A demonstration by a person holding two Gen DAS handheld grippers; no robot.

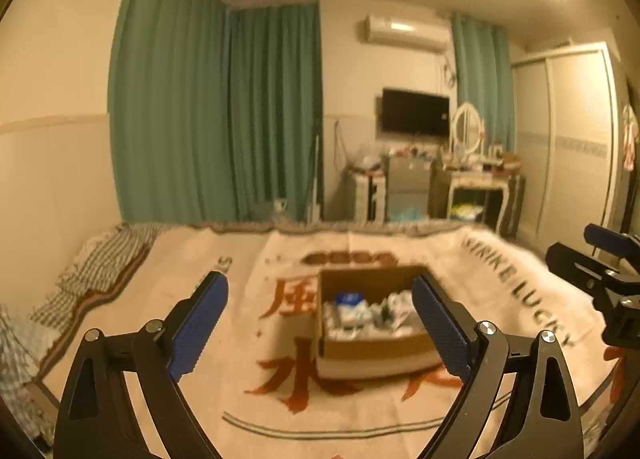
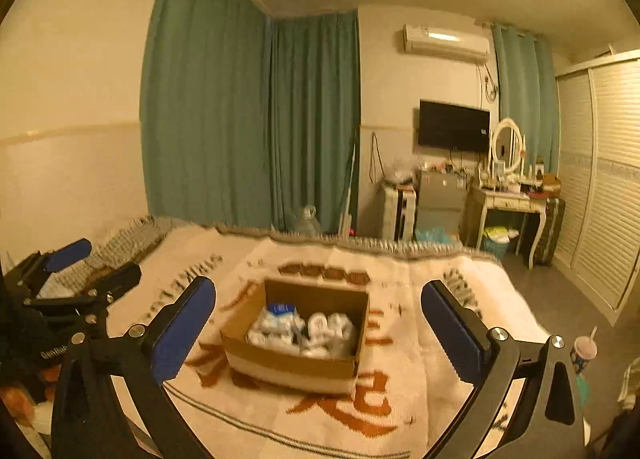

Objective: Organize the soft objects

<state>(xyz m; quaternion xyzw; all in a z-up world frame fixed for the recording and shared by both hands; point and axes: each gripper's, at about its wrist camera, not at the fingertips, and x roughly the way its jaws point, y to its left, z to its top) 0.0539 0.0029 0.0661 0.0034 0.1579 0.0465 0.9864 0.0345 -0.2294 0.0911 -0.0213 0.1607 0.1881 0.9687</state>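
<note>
Left wrist view has the cardboard box (image 1: 374, 339) of soft white packets (image 1: 360, 313) at about 1 o'clock from the left gripper (image 1: 320, 323), jaws wide apart, holding nothing. Right gripper (image 2: 318, 333), equally wide and empty, sees it near 12, looking slightly nearer.

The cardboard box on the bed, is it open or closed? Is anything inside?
Open. The cardboard box has no lid over its top, and white soft packets show inside, partly filling it.
</note>
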